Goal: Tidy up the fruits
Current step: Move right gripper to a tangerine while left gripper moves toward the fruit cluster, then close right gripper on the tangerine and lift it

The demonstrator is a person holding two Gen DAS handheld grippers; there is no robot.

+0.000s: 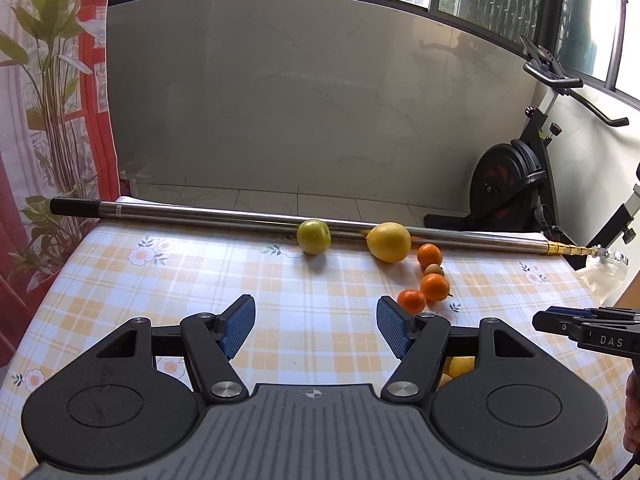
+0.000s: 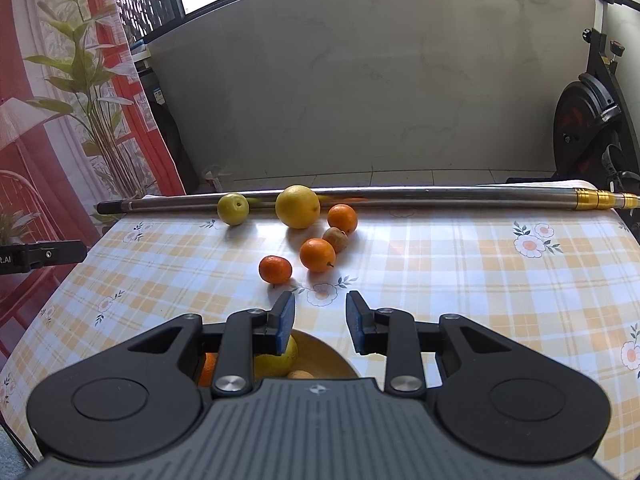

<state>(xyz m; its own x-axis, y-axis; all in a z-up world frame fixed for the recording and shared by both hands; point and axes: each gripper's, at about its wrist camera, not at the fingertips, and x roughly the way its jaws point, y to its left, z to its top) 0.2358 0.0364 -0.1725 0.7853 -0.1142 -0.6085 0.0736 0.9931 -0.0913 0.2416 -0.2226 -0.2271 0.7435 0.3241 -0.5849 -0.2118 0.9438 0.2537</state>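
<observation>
On the checked tablecloth [image 1: 120, 280] lie a green fruit [image 1: 313, 236] [image 2: 233, 208], a lemon [image 1: 388, 241] [image 2: 297, 207], three oranges [image 1: 429, 255] [image 1: 435, 287] [image 1: 411, 301] and a small brown fruit [image 2: 335, 239]. My left gripper [image 1: 316, 322] is open and empty, short of the nearest orange. My right gripper [image 2: 320, 320] has its jaws drawn close, with nothing between them. It hovers over a yellow bowl [image 2: 328, 354]. The bowl holds a yellow-green fruit [image 2: 276, 360] and an orange [image 2: 208, 368]. Each gripper shows at the edge of the other's view.
A long metal pole [image 1: 200, 213] [image 2: 440, 194] lies along the table's far edge, behind the fruit. An exercise bike [image 1: 512, 184] stands on the floor at the right. A printed curtain [image 2: 60, 100] hangs on the left.
</observation>
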